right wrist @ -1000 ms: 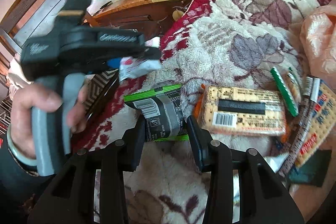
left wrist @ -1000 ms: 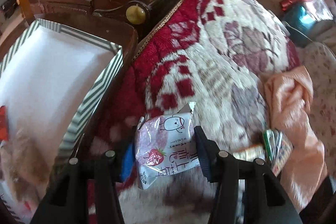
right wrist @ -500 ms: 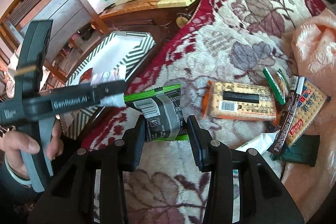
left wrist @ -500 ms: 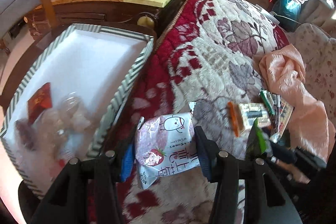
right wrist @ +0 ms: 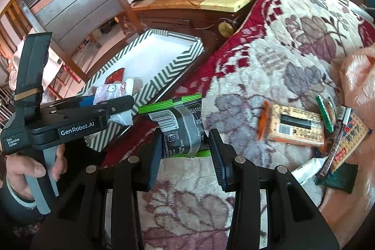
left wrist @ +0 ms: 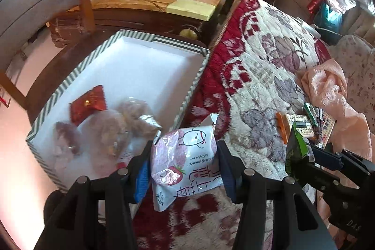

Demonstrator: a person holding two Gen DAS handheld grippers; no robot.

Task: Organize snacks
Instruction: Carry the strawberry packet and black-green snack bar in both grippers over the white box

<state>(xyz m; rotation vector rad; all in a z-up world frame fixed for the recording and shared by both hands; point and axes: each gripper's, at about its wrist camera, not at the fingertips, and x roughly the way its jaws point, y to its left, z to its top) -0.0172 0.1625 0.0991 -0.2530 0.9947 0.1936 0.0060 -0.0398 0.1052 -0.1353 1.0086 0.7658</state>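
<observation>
In the left wrist view, the left gripper [left wrist: 185,158] had swung away from the middle of the blanket [left wrist: 264,95] toward the striped box [left wrist: 187,97]; a second earlier only a corner of the box showed, and now nearly all of its white floor was in sight, with a red packet [left wrist: 88,106] and some clear-wrapped snacks [left wrist: 121,125] lying in its near end. That put the carry close to the drop. The jaws were clamped on the pink strawberry pouch [left wrist: 185,156], which hung between them over the blanket's red border, just beside the box's near long edge and not yet above its floor. In the right wrist view, the right gripper [right wrist: 185,147] had also lifted and drawn toward the box, the remaining packets looking farther off than before. Its jaws were closed on the black-and-green packet [right wrist: 180,128], held crosswise over the blanket, near the box's near corner. The cracker packs [right wrist: 295,125] lay well apart, toward the blanket's right edge.
</observation>
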